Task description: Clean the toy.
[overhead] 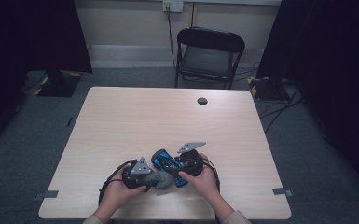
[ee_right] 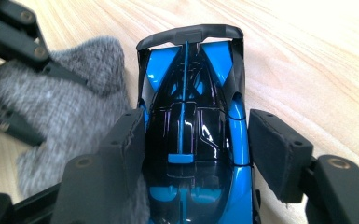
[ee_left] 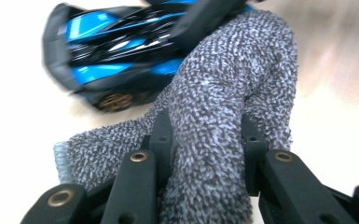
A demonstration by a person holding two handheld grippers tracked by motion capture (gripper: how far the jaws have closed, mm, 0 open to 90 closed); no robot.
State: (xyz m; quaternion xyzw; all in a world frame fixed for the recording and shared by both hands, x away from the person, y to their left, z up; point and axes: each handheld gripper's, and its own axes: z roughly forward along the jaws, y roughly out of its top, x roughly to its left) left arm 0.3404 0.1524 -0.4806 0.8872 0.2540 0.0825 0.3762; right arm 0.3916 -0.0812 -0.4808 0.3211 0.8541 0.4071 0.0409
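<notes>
A blue and black toy car (overhead: 167, 162) lies near the table's front edge, between the two hands. My right gripper (ee_right: 196, 142) is shut on the toy car (ee_right: 191, 93), with a pad against each flank, and the car's rear wing points away from the camera. A grey fuzzy cloth (ee_left: 224, 102) is bunched between the fingers of my left gripper (ee_left: 207, 133), which is shut on it. The cloth (ee_right: 70, 107) lies against the car's side. In the high view my left gripper (overhead: 155, 178) and my right gripper (overhead: 173, 166) sit close together, both at the car.
The light wooden table (overhead: 168, 116) has a round cable hole (overhead: 202, 101) near its far edge. A black folding chair (overhead: 209, 56) stands behind the table. Dark curtains and cables flank the sides of the room.
</notes>
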